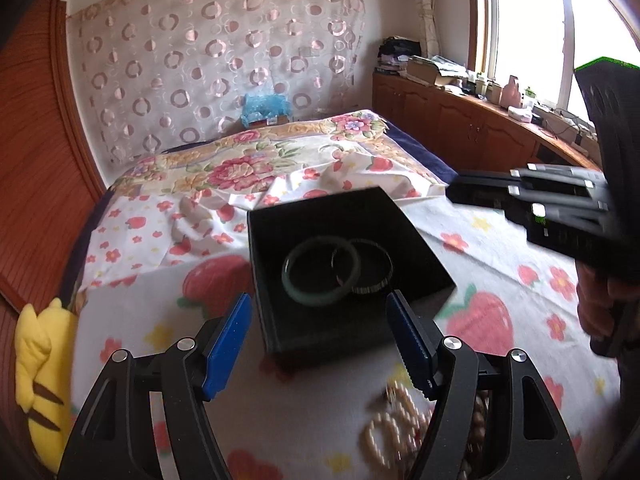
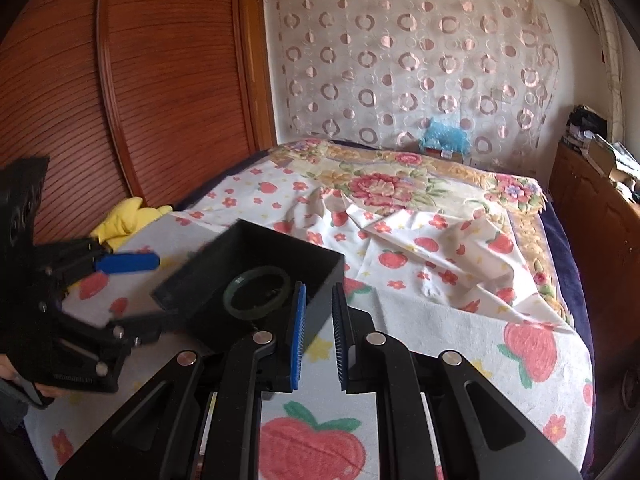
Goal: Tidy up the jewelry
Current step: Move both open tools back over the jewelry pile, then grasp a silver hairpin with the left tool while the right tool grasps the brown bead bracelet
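A black open box [image 1: 420, 268] lies on the bed and holds a green jade bangle [image 1: 320, 274] and a thin dark bangle [image 1: 370, 266]. My left gripper [image 1: 318, 308] is open, its blue pads either side of the box's near corner. A string of pearl beads [image 1: 394, 420] lies on the sheet under its right finger. In the right wrist view the box [image 2: 320, 268] and jade bangle [image 2: 256, 290] sit just ahead of my right gripper [image 2: 320, 300], which is nearly shut and empty above the box's near corner. The left gripper also shows in that view [image 2: 128, 262].
The bed has a strawberry-print sheet [image 1: 500, 248] with a floral blanket [image 1: 248, 160] behind. A yellow plush toy [image 1: 40, 364] lies at the left edge by the wooden wardrobe [image 2: 168, 80]. A cluttered wooden cabinet [image 1: 460, 120] runs along the right under the window.
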Motion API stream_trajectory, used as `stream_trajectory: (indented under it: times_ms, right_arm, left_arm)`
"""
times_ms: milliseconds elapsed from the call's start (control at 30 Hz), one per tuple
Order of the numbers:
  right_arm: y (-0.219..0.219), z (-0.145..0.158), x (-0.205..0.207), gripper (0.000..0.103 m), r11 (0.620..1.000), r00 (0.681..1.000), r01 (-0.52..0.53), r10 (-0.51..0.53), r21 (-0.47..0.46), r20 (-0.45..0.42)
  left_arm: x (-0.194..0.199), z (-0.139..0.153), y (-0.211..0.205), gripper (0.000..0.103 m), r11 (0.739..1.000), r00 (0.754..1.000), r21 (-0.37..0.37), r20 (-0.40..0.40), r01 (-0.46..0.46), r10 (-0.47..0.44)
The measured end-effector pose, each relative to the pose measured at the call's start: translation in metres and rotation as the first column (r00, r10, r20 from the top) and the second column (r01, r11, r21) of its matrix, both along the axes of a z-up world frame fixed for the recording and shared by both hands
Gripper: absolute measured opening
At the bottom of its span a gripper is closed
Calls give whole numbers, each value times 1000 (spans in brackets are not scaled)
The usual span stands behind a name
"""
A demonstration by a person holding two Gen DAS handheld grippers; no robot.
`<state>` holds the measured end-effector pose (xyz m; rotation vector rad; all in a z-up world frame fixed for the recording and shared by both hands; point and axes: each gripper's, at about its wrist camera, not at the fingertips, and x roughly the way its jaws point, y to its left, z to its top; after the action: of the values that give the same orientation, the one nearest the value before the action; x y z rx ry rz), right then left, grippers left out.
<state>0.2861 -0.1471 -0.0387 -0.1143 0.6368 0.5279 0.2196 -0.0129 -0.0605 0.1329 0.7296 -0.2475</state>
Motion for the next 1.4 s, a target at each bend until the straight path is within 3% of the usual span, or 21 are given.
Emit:
stream_trajectory:
  times_ms: [233, 600, 700, 800, 967, 1167, 1233, 1400]
  right_arm:
    - [0, 1, -38, 15, 999, 1000, -22, 22, -46, -3]
    - [-5, -44, -91, 16, 998, 994, -2, -5, -68, -109]
    - [0, -57, -96, 31, 997, 991, -23, 14, -69, -132]
    - [10, -67, -98, 33, 995, 988, -45, 32, -86, -149]
    - [17, -78, -95, 33, 989, 982, -51, 24, -140, -187]
    - [16, -82, -95, 32, 991, 974, -65, 36, -120, -226]
    - [19, -82, -96, 16, 991, 970, -86, 59, -107, -235]
    - [11, -65, -112, 15, 993, 982, -78, 61, -87, -179]
  left_arm:
    - [-45, -14, 12, 67, 999, 999, -38, -52, -4, 2]
    - [-93, -32, 18, 67, 999, 996, -54, -90, -9, 4]
    - [-104, -33, 18, 67, 998, 996, -56, -90, -3, -2]
    - [-113, -39, 17, 67, 998, 995, -56, -99, -7, 1]
    - [-128, -39, 17, 67, 998, 996, -63, -92, -12, 6]
    - [-139, -37, 19, 67, 997, 996, -73, -87, -23, 16]
    - [-140, -36, 20, 67, 997, 996, -75, -85, -27, 21]
    - [-146, -35, 23, 67, 996, 996, -76, -81, -36, 30]
